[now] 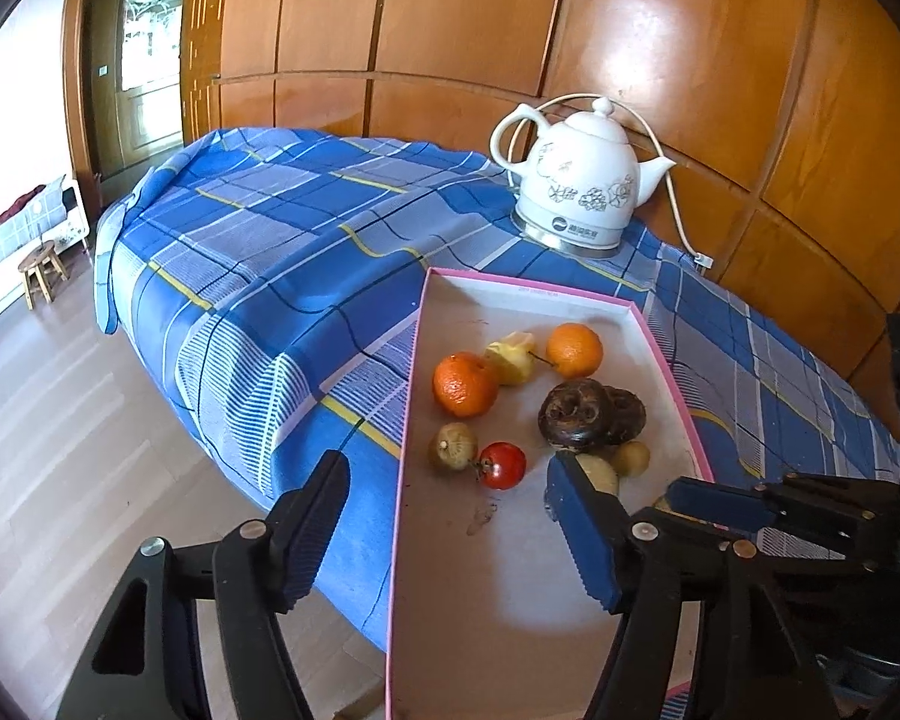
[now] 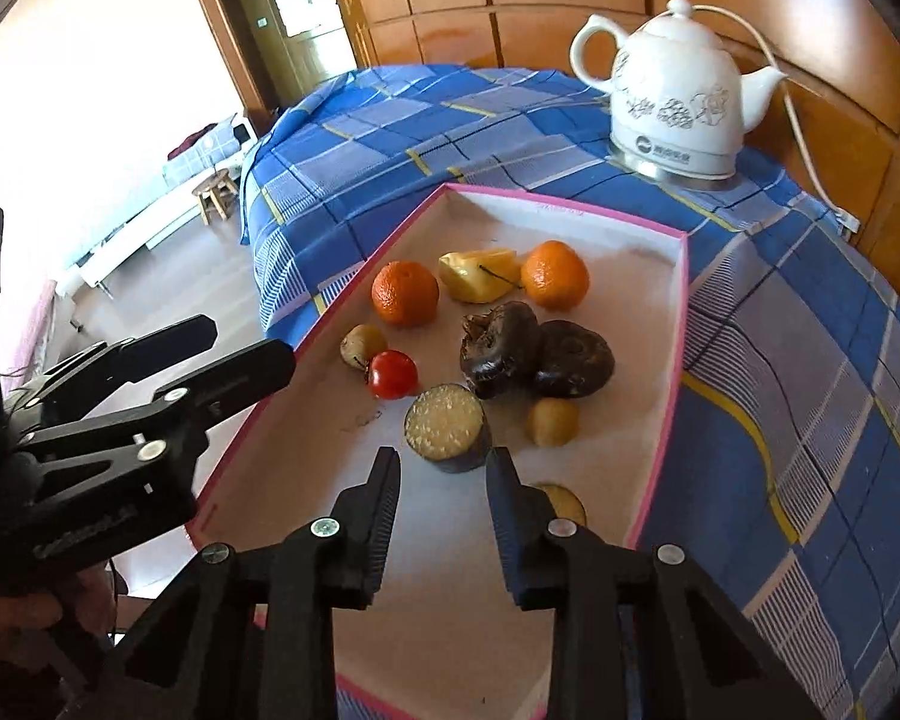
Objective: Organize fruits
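Observation:
A pink-rimmed white tray (image 1: 417, 324) (image 2: 669, 396) lies on the blue plaid cloth and holds fruit: two oranges (image 1: 465, 384) (image 2: 405, 292), a yellow piece (image 1: 510, 357) (image 2: 480, 276), two dark brown fruits (image 1: 576, 414) (image 2: 501, 339), a red tomato (image 1: 503, 465) (image 2: 393, 375), small tan fruits (image 1: 453, 447) (image 2: 552, 420) and a cut round piece (image 2: 447, 426). My left gripper (image 1: 447, 483) is open over the tray's near left edge and also shows in the right wrist view (image 2: 252, 348). My right gripper (image 2: 444, 468) is open, empty, just short of the cut piece.
A white ceramic kettle (image 1: 582, 180) (image 2: 675, 102) with a cord stands on the cloth behind the tray. Wooden wall panels are behind it. The table edge drops to the floor on the left, where a small stool (image 1: 42, 270) stands.

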A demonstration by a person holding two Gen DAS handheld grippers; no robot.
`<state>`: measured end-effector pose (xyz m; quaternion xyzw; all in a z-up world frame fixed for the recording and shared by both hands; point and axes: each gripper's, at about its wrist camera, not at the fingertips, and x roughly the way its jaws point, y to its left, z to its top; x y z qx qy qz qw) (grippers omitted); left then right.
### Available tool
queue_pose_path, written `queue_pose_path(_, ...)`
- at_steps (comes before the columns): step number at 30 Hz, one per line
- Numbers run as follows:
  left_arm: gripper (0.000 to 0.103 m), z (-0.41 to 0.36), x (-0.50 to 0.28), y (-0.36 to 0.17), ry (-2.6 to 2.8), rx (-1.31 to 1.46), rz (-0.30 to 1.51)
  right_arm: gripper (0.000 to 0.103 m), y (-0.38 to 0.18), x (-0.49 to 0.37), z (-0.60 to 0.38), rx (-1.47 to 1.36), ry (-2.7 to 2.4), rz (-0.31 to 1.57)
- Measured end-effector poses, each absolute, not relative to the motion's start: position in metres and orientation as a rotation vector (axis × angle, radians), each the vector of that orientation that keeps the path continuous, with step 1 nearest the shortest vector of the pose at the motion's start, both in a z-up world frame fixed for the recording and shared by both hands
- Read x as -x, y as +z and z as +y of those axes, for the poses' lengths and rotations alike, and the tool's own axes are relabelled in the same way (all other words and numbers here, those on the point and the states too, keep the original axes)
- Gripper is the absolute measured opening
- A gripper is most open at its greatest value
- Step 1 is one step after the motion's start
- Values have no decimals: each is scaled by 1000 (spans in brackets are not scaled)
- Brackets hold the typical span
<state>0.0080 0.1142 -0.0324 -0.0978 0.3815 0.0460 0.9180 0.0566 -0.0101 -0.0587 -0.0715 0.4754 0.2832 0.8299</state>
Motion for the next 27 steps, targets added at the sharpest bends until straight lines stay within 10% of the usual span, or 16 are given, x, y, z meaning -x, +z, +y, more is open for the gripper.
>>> queue_pose_path(27, 103, 67, 24, -19, 65, 96, 682, 37, -47, -10, -80, 48, 211, 885)
